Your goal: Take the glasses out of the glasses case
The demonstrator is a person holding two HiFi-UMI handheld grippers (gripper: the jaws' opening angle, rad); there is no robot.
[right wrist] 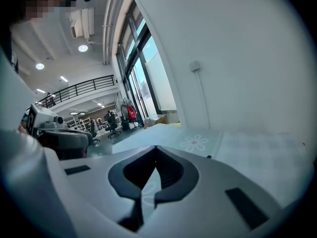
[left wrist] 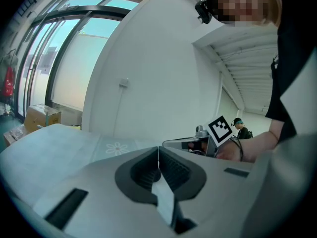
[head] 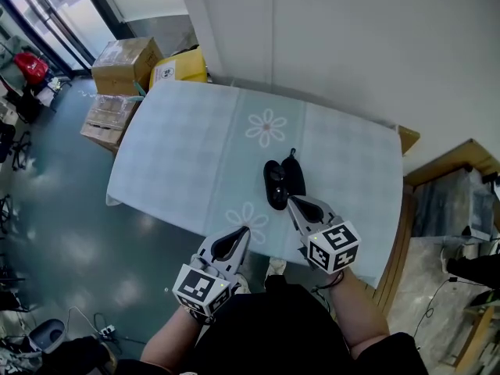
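The black glasses case point(head: 281, 181) lies open near the middle of the table's pale blue flowered cloth point(head: 195, 155), its lid part to the right and a short strap pointing away. What lies inside is too dark to make out. My right gripper point(head: 291, 201) is shut and empty, its tip just short of the case's near end. My left gripper point(head: 244, 231) is also shut and empty, at the table's near edge, left of the case. In each gripper view the jaws meet with nothing between them: left gripper point(left wrist: 158, 148), right gripper point(right wrist: 156, 147).
Cardboard boxes point(head: 123, 62) and a yellow box point(head: 181, 66) stand on the floor beyond the table's far left corner. A white wall point(head: 351, 37) runs along the far edge. Wooden furniture point(head: 457, 162) stands to the right. The right gripper's marker cube point(left wrist: 220, 129) shows in the left gripper view.
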